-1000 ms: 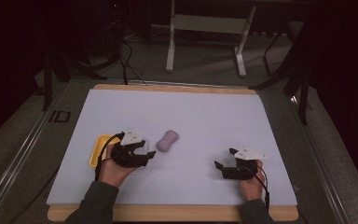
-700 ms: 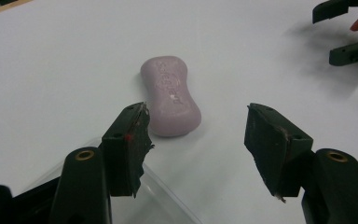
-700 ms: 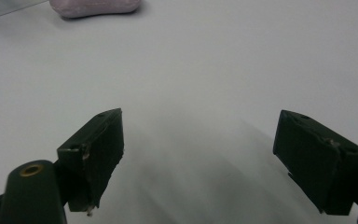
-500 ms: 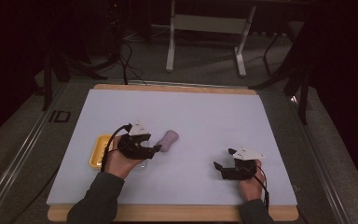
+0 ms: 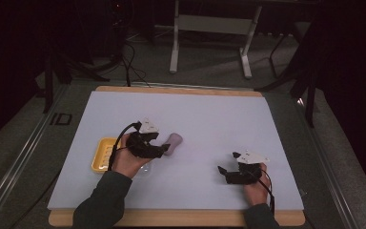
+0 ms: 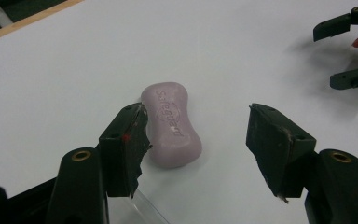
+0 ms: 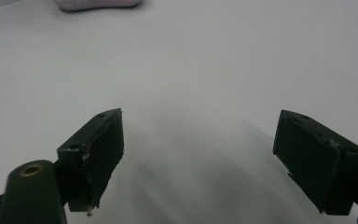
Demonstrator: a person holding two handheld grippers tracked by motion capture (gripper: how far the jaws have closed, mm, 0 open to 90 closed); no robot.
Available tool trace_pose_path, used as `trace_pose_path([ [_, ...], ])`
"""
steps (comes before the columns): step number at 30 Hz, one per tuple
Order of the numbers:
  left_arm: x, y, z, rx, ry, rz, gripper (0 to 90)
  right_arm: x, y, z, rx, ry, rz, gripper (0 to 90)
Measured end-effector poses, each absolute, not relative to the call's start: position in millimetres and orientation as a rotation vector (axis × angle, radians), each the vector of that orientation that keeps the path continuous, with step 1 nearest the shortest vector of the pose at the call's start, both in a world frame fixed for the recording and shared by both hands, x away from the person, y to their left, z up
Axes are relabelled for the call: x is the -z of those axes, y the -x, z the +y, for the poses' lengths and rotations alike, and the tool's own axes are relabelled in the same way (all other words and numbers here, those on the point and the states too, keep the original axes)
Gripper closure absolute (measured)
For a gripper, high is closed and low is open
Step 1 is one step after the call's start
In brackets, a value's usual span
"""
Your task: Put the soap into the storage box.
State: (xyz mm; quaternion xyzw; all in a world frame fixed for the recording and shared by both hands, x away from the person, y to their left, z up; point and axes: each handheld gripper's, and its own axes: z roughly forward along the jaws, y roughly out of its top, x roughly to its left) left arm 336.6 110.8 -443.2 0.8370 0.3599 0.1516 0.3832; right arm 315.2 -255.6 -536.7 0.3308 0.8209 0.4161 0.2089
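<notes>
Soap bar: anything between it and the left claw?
Nothing visible. The soap bar lies flat on the white mat, just ahead of the left claw; its jaws have just been opening, apart, one pad beside the soap.

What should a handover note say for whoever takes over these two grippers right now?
Left gripper: open, jaws have just been opening; the pink soap bar lies on the white mat between them, beside one jaw, not gripped.
Right gripper: open, holding nothing, low over the mat.
Yellow soap dish sits behind the left hand, with no soap in it.
Done: left gripper lined up on the soap.
Left: probably grip the soap and move it to the dish.
</notes>
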Motion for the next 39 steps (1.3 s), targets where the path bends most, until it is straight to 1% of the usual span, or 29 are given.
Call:
trace_pose_path([
  [5,443.7,-343.4,107.7,-0.371,-2.138,0.938,37.9,536.9,-314.5,-253.7,-1.140,-0.905,2.295,15.8],
  [21,443.6,-365.9,92.8,-0.377,-2.206,0.944,35.7,536.5,-314.8,-255.4,-1.154,-0.918,2.289,15.8],
  [39,445.0,-385.5,85.4,-0.352,-2.229,0.969,33.8,536.4,-314.5,-255.4,-1.155,-0.924,2.285,15.8],
])
